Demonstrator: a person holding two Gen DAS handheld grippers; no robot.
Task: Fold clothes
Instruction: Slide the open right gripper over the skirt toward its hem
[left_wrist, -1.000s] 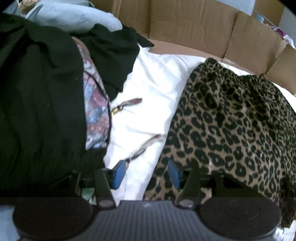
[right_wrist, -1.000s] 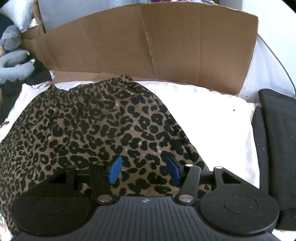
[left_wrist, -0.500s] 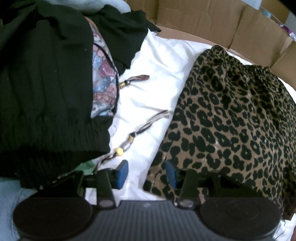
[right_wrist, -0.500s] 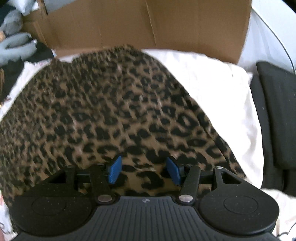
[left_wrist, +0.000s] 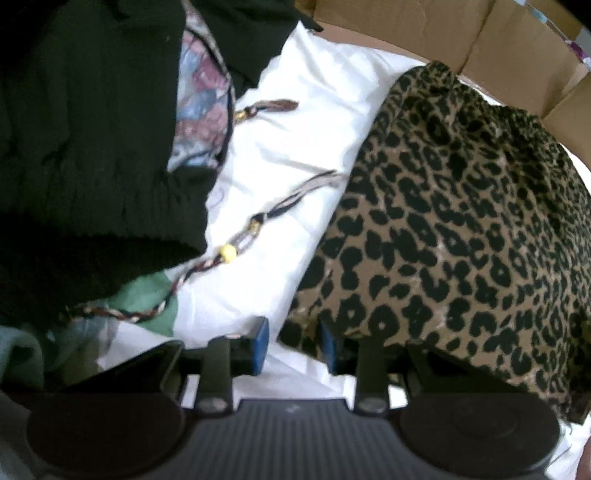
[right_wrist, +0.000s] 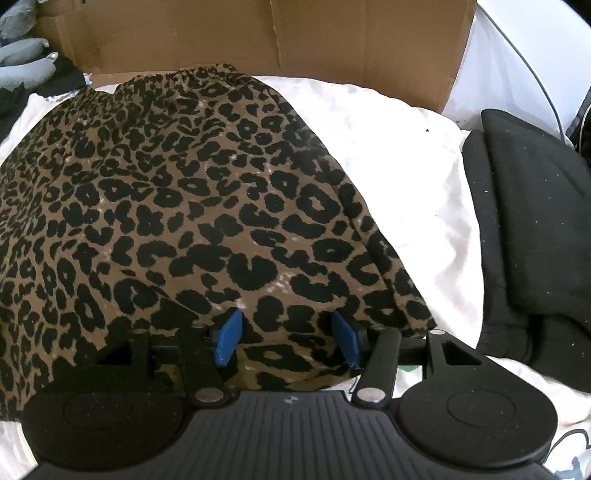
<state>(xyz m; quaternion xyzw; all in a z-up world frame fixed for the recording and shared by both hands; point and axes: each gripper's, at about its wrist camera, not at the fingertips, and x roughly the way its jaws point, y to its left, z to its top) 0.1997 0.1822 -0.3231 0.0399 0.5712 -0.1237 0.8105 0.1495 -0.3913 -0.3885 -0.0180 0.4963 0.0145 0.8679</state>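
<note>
Leopard-print skirt (left_wrist: 461, 229) corner between closing left hand-held gripper (left_wrist: 293, 345), right hand-held gripper (right_wrist: 286, 341) open above skirt

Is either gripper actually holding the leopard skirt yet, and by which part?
Neither holds it yet. The left gripper is closing around the leopard skirt at its near hem corner; the right gripper is open over the hem.

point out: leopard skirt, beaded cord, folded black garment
leopard skirt (right_wrist: 207, 192): right wrist view, middle of the spread fabric.
beaded cord (left_wrist: 228, 253): left wrist view, on its yellow bead.
folded black garment (right_wrist: 532, 221): right wrist view, top face of the fold.
</note>
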